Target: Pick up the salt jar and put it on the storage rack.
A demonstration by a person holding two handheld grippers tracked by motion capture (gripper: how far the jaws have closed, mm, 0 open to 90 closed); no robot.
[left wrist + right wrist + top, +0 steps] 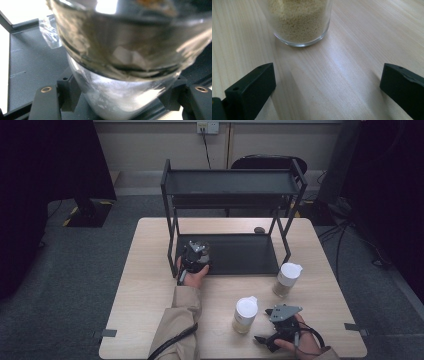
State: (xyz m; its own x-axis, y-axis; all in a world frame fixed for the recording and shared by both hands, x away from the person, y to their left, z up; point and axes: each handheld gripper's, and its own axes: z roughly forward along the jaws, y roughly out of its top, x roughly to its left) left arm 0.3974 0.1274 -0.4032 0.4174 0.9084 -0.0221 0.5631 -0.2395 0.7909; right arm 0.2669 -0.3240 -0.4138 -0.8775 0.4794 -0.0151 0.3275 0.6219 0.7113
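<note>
My left gripper (196,253) rests over the left end of the black rack's lower shelf (240,255), shut on a glass jar (120,50). In the left gripper view the jar leans, its pale base sits between my jaws, and the dark shelf (32,67) lies beneath it. Near the table's front right my right gripper (265,326) stands open, pointing at a white-lidded jar (244,315). In the right gripper view that jar (299,22), with yellowish grains inside, stands ahead of the wide-apart jaws (327,87), apart from them.
A second white-lidded jar (287,280) stands on the wooden table (150,285) to the right of the rack. The rack's top shelf (232,182) is bare. A small dark disc (259,230) lies behind the rack, and a chair (265,162) stands beyond.
</note>
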